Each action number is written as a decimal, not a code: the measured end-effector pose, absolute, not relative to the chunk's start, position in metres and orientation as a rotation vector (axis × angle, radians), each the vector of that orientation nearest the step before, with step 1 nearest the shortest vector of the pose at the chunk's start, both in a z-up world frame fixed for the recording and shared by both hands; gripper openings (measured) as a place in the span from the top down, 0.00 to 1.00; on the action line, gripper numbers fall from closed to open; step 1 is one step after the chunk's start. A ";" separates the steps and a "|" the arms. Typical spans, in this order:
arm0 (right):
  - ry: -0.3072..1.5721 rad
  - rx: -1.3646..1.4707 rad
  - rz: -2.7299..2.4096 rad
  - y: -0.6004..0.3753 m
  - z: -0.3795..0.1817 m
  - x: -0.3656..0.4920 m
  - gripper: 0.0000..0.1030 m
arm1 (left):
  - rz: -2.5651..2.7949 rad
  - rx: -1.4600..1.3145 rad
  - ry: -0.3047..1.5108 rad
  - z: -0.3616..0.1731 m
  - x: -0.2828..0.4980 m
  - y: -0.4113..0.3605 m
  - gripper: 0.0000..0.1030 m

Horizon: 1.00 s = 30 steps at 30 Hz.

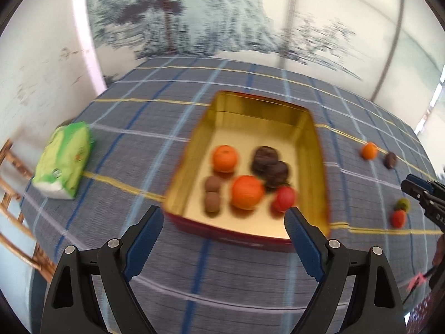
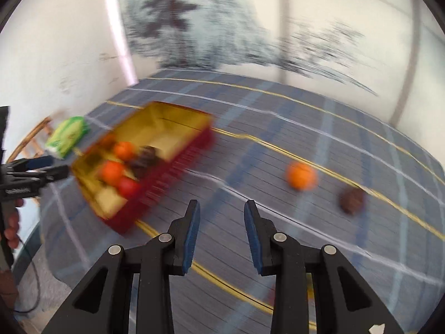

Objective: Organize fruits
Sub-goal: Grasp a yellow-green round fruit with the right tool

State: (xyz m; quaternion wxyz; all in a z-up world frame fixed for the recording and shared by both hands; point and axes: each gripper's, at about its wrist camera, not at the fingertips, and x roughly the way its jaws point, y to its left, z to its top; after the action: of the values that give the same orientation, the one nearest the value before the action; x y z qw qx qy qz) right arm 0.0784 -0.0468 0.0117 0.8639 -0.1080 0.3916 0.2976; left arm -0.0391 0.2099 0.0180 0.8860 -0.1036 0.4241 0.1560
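A gold-lined red tin box (image 1: pixel 192 150) sits on the checked cloth and holds two oranges (image 1: pixel 247 192), dark brown fruits (image 1: pixel 264 157), small brown ones (image 1: pixel 212 192) and a red fruit (image 1: pixel 283 199). My left gripper (image 1: pixel 224 209) hangs open and empty over the box's near edge. On the cloth to the right lie an orange (image 2: pixel 301 176), a brown fruit (image 2: pixel 352 200), a green fruit (image 1: pixel 403 204) and a red one (image 1: pixel 398 218). My right gripper (image 2: pixel 221 202) hovers over bare cloth between box and orange. Its jaws are drawn in to a narrow gap with nothing in it.
A green packet (image 1: pixel 65 161) lies left of the box near the table's edge. A wicker chair (image 1: pixel 14 194) stands beyond that edge. A painted wall runs behind the table. A person's hand (image 2: pixel 12 222) holds the left gripper's handle. Both views are blurred.
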 end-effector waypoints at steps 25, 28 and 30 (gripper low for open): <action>0.900 -0.195 0.600 -0.115 -0.049 0.095 0.63 | 0.061 -0.094 0.991 -0.002 0.016 0.092 0.14; 0.902 -0.198 0.608 -0.110 -0.053 0.099 0.64 | 0.040 -0.097 1.011 -0.008 0.022 0.082 0.13; 0.895 -0.195 0.610 -0.110 -0.054 0.100 0.65 | 0.046 -0.069 1.004 -0.010 0.025 0.073 0.12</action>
State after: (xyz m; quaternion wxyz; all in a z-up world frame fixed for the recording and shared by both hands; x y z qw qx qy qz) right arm 0.0996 -0.1096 -0.0538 0.8523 -0.0928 0.4254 0.2896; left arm 0.0248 0.0729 -0.0099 0.8759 -0.0328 0.4808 0.0218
